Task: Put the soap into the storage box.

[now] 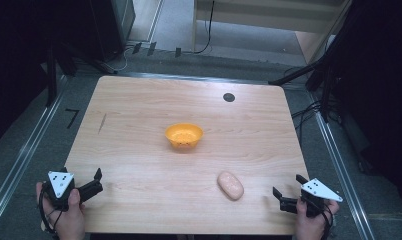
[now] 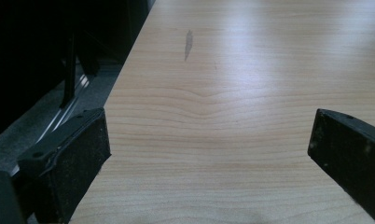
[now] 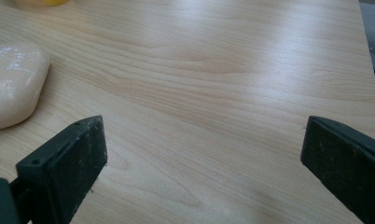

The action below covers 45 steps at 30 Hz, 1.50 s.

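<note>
Table [image 1: 139, 150]: pale wood-grain top with rounded corners and a smooth, faintly glossy surface; a thin dark smear lies near its left edge and a small round black mark near the far right.
Bread roll [image 1: 230, 185]: a smooth, oblong, pale pinkish-tan lump with rounded ends and a slight sheen, lying flat on the near right part of the table, well apart from the bowl and nearer to the right gripper than to the left one; in the right gripper view it sits at the left edge [image 3: 13, 84], beyond and to the side of the jaws, touching neither.
Bowl [image 1: 184, 136]: bright orange, round, shallow, plastic-looking, with a thin flared rim; it stands upright near the middle of the table.
Left gripper [image 1: 89, 185]: black, matte, blocky, with a grey three-cornered plate on top, held at the near left corner; its jaws stand wide apart over bare wood with nothing between them.
Right gripper [image 1: 288, 192]: same build, held at the near right edge; its jaws are spread wide over bare wood and grip nothing.
Hands: each wraps one gripper's handle at the table's near edge.
</note>
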Motion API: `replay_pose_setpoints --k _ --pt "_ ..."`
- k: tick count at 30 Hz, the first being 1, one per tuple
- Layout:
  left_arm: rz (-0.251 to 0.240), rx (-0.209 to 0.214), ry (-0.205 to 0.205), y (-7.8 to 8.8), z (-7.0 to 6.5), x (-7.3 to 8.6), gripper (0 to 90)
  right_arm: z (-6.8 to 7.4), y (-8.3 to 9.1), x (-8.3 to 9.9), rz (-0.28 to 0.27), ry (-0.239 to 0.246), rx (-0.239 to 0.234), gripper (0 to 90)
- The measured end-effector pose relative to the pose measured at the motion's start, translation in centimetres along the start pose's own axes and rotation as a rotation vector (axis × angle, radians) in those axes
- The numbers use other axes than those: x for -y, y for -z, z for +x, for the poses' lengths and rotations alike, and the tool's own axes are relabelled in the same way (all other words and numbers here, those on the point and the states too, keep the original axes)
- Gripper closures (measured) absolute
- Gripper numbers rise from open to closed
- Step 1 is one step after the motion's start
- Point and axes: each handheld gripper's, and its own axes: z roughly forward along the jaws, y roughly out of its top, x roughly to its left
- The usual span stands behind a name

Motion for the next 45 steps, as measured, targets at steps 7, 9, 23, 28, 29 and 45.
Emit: replay_pose_setpoints --k 7,9,23,28,29,45 --pt "-0.001 -0.002 -0.007 0.0 -0.1 0.0 0.0 -0.1 -0.3 -0.1 0.032 -0.009 -0.005 1.1" --pt "-0.005 0.001 -0.006 0.0 -0.1 0.0 0.0 -0.2 -0.4 -0.2 0.040 -0.015 -0.005 1.1" --pt "0.017 -0.005 -0.035 -0.1 -0.5 0.0 0.0 2.0 -0.8 -3.0 0.189 0.043 -0.109 1.1" --pt "0.019 0.007 -0.047 -0.2 -0.5 -0.1 0.0 2.7 -1.6 -3.8 0.269 0.072 -0.127 1.5" --pt "0.022 0.007 -0.046 -0.2 -0.5 -0.1 0.0 2.8 -1.7 -4.0 0.279 0.076 -0.128 1.6" --pt "0.030 0.004 -0.073 -0.2 -0.8 -0.1 0.0 4.1 -2.6 -5.5 0.373 0.114 -0.169 4.3"
